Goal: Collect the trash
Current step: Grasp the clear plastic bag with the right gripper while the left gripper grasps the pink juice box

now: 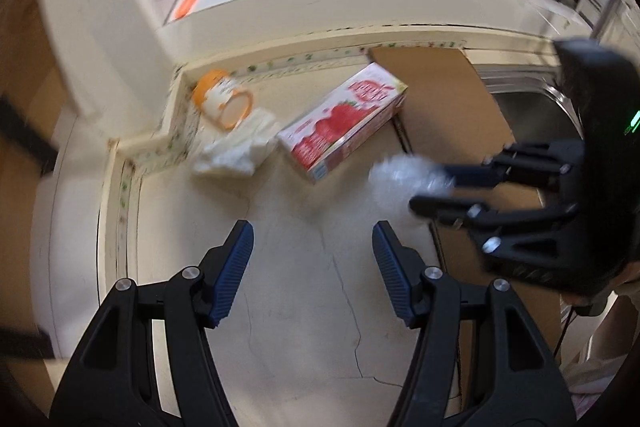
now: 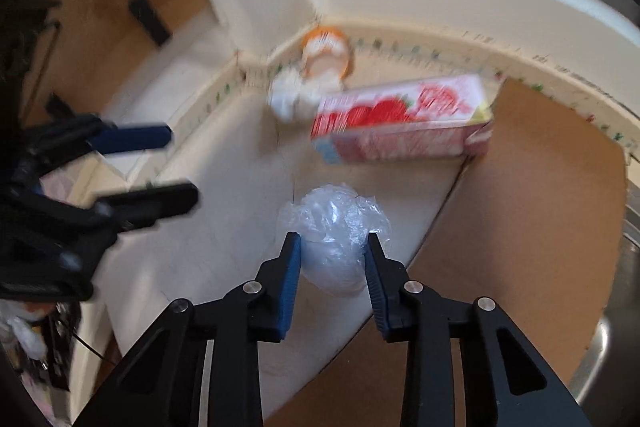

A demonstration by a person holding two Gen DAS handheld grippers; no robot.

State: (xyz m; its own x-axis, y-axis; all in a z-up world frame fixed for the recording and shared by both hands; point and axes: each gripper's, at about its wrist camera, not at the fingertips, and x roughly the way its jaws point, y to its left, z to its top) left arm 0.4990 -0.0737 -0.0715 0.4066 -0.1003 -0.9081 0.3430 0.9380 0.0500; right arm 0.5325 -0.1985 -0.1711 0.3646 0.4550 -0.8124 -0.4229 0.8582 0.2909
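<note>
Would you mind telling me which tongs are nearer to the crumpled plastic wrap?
Right. The right tongs have the plastic wrap between their pads, pressing on it. The left tongs stand open beside it, empty and apart from it.

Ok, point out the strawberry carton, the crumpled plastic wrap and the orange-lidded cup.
strawberry carton (image 1: pixel 340 123): left wrist view, middle of its printed top face.
crumpled plastic wrap (image 2: pixel 334 227): right wrist view, centre of the wad.
orange-lidded cup (image 1: pixel 222 99): left wrist view, its white side.

Red-pink carton (image 1: pixel 344 123) (strawberry print); orange-white cup (image 1: pixel 222 99); brown cardboard (image 1: pixel 448 99).
</note>
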